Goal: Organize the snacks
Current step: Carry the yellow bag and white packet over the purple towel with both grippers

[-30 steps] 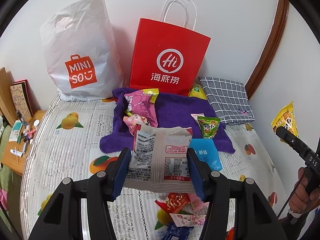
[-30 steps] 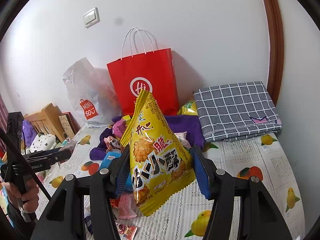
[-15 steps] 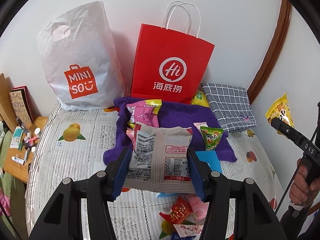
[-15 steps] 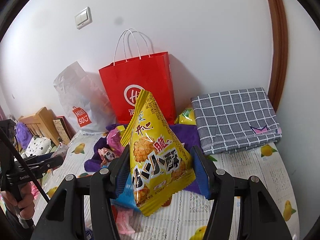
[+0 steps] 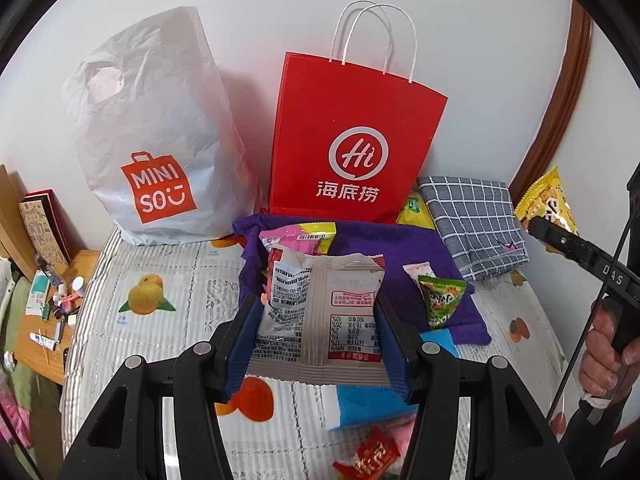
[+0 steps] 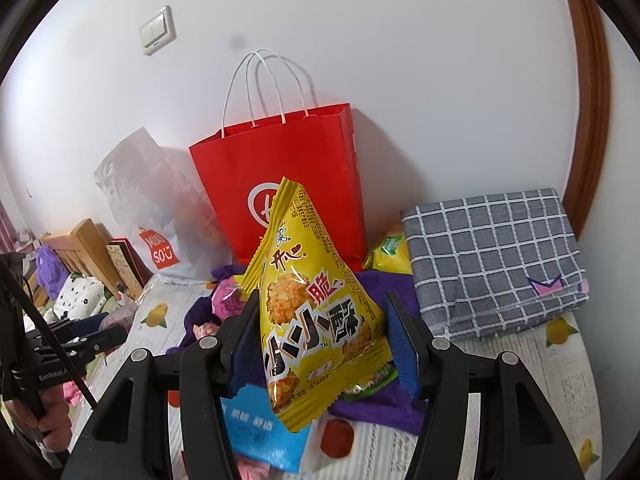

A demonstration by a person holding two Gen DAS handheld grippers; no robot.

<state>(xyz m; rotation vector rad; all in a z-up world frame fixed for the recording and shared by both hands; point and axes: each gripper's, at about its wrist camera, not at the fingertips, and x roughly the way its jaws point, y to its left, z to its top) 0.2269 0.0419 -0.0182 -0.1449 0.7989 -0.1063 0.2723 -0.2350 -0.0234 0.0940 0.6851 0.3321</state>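
My left gripper (image 5: 318, 344) is shut on a silver-white snack packet (image 5: 320, 320) with printed text, held above the bed. My right gripper (image 6: 324, 344) is shut on a yellow triangular snack bag (image 6: 316, 304), also seen at the right edge of the left wrist view (image 5: 546, 204). A red paper bag (image 5: 352, 148) with white handles stands against the wall; it also shows in the right wrist view (image 6: 288, 184). A white MINISO plastic bag (image 5: 156, 148) stands left of it. Loose snacks lie on a purple towel (image 5: 376, 248).
A folded grey checked cloth (image 5: 476, 224) lies at the right by the wall. A green packet (image 5: 440, 306), a pink packet (image 5: 296, 238) and a blue packet (image 5: 368, 404) lie on the fruit-print bed cover (image 5: 160, 320). A cluttered wooden table (image 5: 48, 320) stands at the left.
Both grippers have risen and moved toward the bags at the wall, each still holding its packet. The red bag looks larger and nearer in both views.
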